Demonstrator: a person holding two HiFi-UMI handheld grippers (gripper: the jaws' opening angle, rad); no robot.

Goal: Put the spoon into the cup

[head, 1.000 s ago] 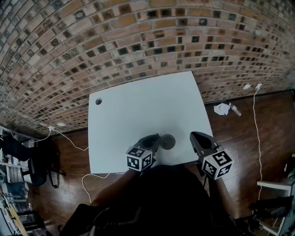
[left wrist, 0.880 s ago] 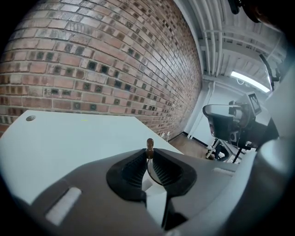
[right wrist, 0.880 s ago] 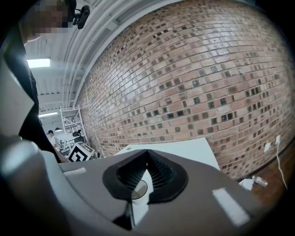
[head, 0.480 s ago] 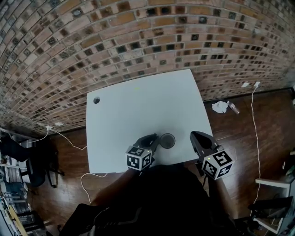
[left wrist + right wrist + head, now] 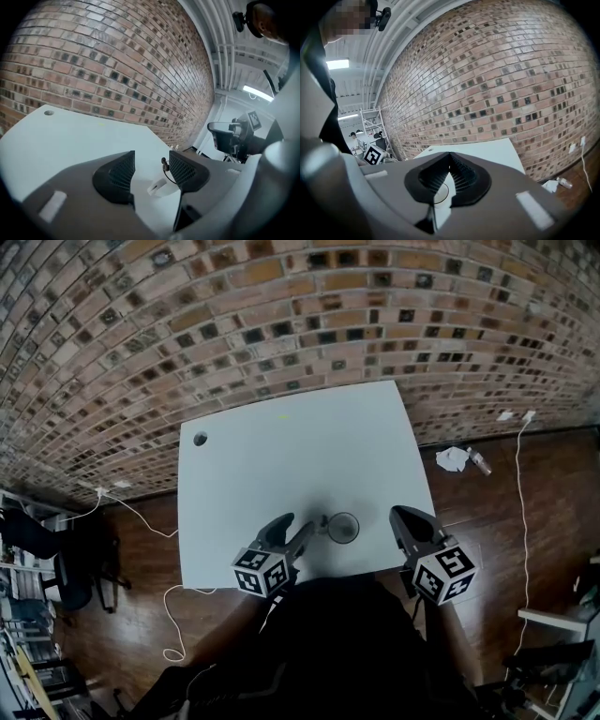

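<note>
Left tongs [image 5: 298, 525] opened empty, retreating toward table [image 5: 281, 456] edge.

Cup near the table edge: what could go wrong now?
The left gripper has just opened its jaws, and the spoon handle pokes up right by them, ungripped; a bump could tip the cup. The cup also stands near the table edge, so it might fall.

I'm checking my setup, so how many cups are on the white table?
1. The cup stands near the front edge of the table, slightly right of its middle. No other cup shows; none seems hidden.
</note>
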